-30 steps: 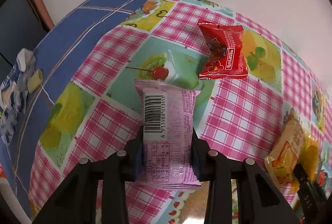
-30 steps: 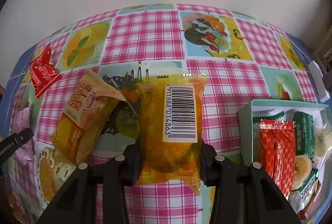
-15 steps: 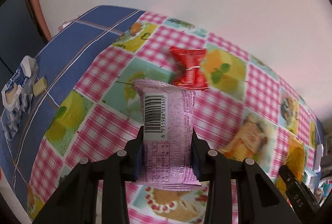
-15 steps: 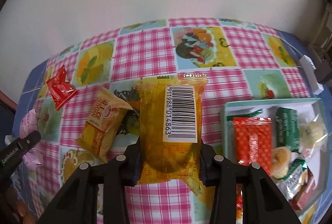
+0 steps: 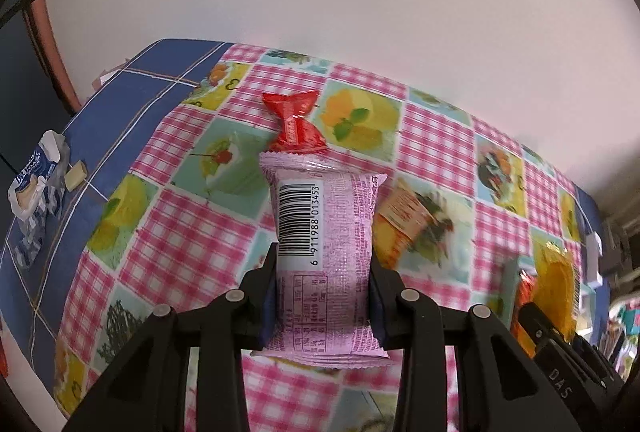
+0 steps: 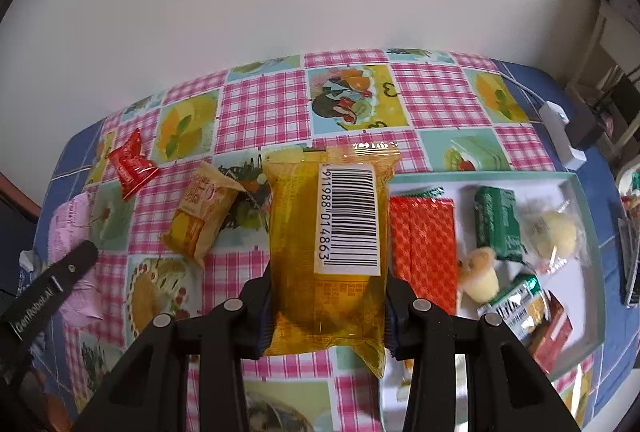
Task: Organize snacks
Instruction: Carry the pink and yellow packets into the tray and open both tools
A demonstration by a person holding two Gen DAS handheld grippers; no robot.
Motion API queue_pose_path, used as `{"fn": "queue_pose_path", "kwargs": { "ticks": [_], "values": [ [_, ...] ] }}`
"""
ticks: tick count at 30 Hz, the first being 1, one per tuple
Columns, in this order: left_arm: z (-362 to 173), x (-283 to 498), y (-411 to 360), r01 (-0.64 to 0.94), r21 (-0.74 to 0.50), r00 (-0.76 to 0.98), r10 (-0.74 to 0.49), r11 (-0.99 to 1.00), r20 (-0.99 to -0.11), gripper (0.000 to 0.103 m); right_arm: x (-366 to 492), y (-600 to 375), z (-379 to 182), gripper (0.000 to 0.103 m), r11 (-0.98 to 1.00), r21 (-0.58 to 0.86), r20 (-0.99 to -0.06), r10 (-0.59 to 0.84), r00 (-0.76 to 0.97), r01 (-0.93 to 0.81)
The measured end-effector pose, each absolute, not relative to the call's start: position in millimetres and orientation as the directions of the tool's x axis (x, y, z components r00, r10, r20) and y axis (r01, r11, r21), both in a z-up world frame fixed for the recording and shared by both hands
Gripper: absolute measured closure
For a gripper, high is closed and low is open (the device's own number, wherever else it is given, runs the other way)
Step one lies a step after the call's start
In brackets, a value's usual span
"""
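My left gripper [image 5: 323, 296] is shut on a pink snack pack [image 5: 325, 252] with a barcode, held above the checked tablecloth. My right gripper [image 6: 327, 308] is shut on a yellow snack pack [image 6: 328, 244] with a barcode, held over the table just left of the teal tray [image 6: 596, 244]. The tray holds an orange-red pack [image 6: 424, 244], a green pack [image 6: 498, 224] and several other snacks. A red snack pack [image 5: 296, 124] and a yellow-orange pack [image 5: 400, 220] lie on the cloth. They also show in the right wrist view: the red pack [image 6: 130, 164] and the yellow-orange pack [image 6: 200, 216].
A white wall stands behind the table. At the left edge lies an opened blue-white wrapper [image 5: 36, 184] on the blue cloth. A white power adapter [image 6: 560, 136] with a cable lies at the far right corner. The left gripper [image 6: 52, 284] shows low left in the right wrist view.
Both grippers have risen and pulled back with their packs. The right gripper has moved toward the tray, which now shows more fully.
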State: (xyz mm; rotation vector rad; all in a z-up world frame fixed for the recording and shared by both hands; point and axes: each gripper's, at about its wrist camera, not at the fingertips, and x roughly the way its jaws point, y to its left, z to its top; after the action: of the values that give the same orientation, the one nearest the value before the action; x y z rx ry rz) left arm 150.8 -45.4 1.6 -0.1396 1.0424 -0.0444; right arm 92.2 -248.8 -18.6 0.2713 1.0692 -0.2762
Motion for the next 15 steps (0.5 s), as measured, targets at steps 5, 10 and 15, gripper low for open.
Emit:
{"fn": "queue_pose_path", "kwargs": {
  "ticks": [5, 10, 15],
  "values": [
    [11.2, 126.7, -57.6, 0.018, -0.133, 0.526, -0.123, 0.991, -0.842, 0.064, 68.2, -247.0, -8.5, 0.059, 0.936, 0.077, -0.877, -0.1, 0.47, 0.344],
    [15.7, 104.8, -64.5, 0.043, -0.143, 0.537, -0.143, 0.989, -0.831, 0.064, 45.9, -244.6, -2.7, 0.059, 0.937, 0.085, -0.868, -0.096, 0.487, 0.338],
    [14.4, 86.5, -78.7, 0.078, -0.141, 0.533, -0.161, 0.987, -0.831, 0.064, 28.3, -249.6, -2.0, 0.059, 0.934, 0.098, -0.868, -0.09, 0.489, 0.345]
  ]
}}
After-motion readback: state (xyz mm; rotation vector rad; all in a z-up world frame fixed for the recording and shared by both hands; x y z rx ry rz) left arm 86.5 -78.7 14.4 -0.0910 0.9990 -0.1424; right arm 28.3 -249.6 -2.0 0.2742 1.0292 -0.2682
